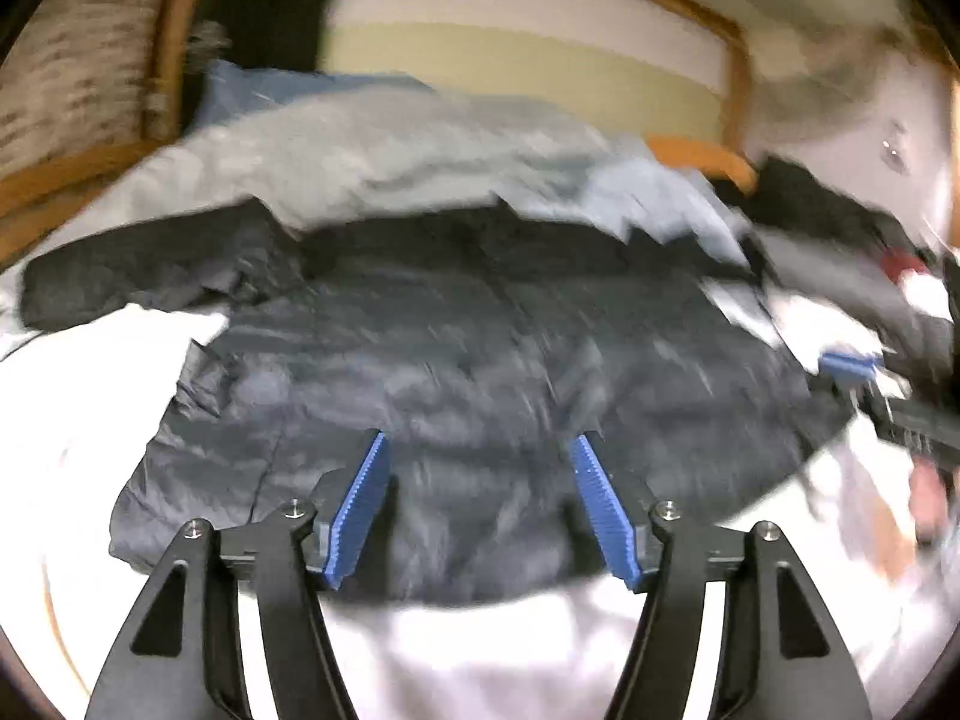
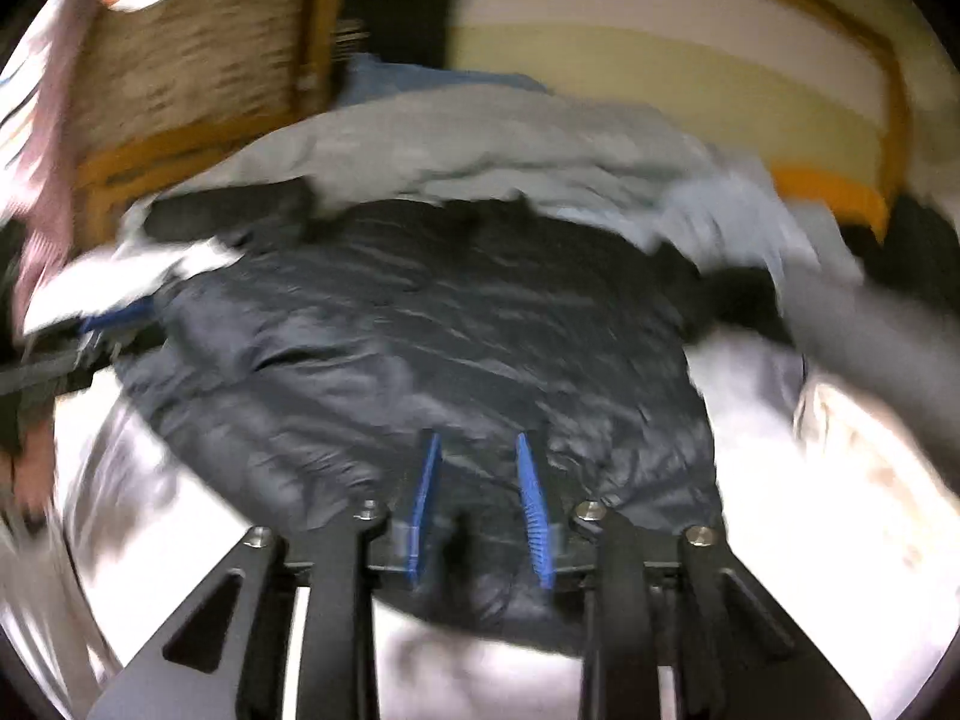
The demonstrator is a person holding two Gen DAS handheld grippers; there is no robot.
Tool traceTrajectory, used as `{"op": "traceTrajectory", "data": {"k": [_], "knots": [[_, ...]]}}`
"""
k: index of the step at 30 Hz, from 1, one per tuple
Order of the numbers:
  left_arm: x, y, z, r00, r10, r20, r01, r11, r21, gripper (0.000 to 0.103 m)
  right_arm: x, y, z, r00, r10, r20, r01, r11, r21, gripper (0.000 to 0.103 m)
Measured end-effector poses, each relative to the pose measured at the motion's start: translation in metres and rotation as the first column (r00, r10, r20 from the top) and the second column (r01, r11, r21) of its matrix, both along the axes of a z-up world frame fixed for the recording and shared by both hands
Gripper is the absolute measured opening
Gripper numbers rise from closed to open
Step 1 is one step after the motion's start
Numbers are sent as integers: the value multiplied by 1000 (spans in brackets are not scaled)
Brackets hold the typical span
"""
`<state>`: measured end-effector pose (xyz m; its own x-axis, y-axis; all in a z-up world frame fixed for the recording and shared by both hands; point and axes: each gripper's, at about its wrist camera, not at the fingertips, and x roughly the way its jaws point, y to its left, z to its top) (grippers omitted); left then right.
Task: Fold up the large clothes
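Observation:
A large dark navy padded garment (image 1: 456, 360) lies spread on a white bed sheet (image 1: 78, 396); it also shows in the right wrist view (image 2: 420, 348). My left gripper (image 1: 477, 441) is open and empty, hovering over the garment's near edge. My right gripper (image 2: 477, 441) is partly open over the garment's near hem, with dark fabric lying between its blue pads (image 2: 531, 516); no firm grip shows. The right gripper also shows at the right of the left wrist view (image 1: 852, 366). Both views are motion-blurred.
A pale grey-blue garment (image 1: 384, 150) lies bunched behind the dark one. More dark clothes (image 1: 828, 210) pile at the right. A wooden bed frame (image 1: 738, 102) and a woven panel (image 1: 78, 78) stand behind. White sheet (image 2: 810, 540) surrounds the garment.

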<state>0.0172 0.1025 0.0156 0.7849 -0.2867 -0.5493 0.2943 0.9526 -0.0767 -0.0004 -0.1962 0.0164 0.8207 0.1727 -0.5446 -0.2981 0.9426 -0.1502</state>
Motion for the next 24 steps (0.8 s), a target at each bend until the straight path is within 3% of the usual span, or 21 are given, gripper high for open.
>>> {"op": "traceTrajectory", "data": {"k": [1,4,6,9,12,14,16,18,20,22,23,24], "knots": [[-5,1,-2,1000,-18,0,18,998,59,64,-6,6,3,1000,20,12,-20,999,-47,61],[-11,-1,-13,998,-66,-23,70,966,249,79,-15,17,8,998,59,25,-56,992,-110,66],[-6,1,-20,995,-80,-68,97,948,302,86,-14,21,3,996,89,-16,-90,987,-130,70],[11,-6,-33,993,-26,-119,80,878,472,88,-16,36,-20,990,104,-93,-124,962,-243,70],[20,-8,-38,992,-55,-109,106,830,547,88,-28,43,-37,983,133,-124,-166,936,-311,70],[26,-2,-43,992,-50,-119,107,832,544,92,-32,40,-41,992,96,-82,-118,934,-336,71],[31,8,-47,992,-31,-124,91,852,516,98,-25,35,-46,997,26,-79,-53,928,-368,71],[39,24,-51,990,46,-136,24,881,472,103,-13,24,-53,996,-67,-62,36,915,-402,71],[48,41,-54,973,108,-206,-26,931,365,103,-4,10,-57,991,-90,-104,48,934,-355,72],[53,55,-49,963,160,-218,-87,946,311,94,-1,2,-57,989,-93,-117,53,950,-309,71],[50,57,-45,967,166,-196,-101,947,304,71,-1,2,-57,989,-90,-116,51,951,-306,56],[48,58,-40,970,149,-191,-90,954,287,36,-3,2,-56,990,-83,-115,45,952,-303,48]]}}
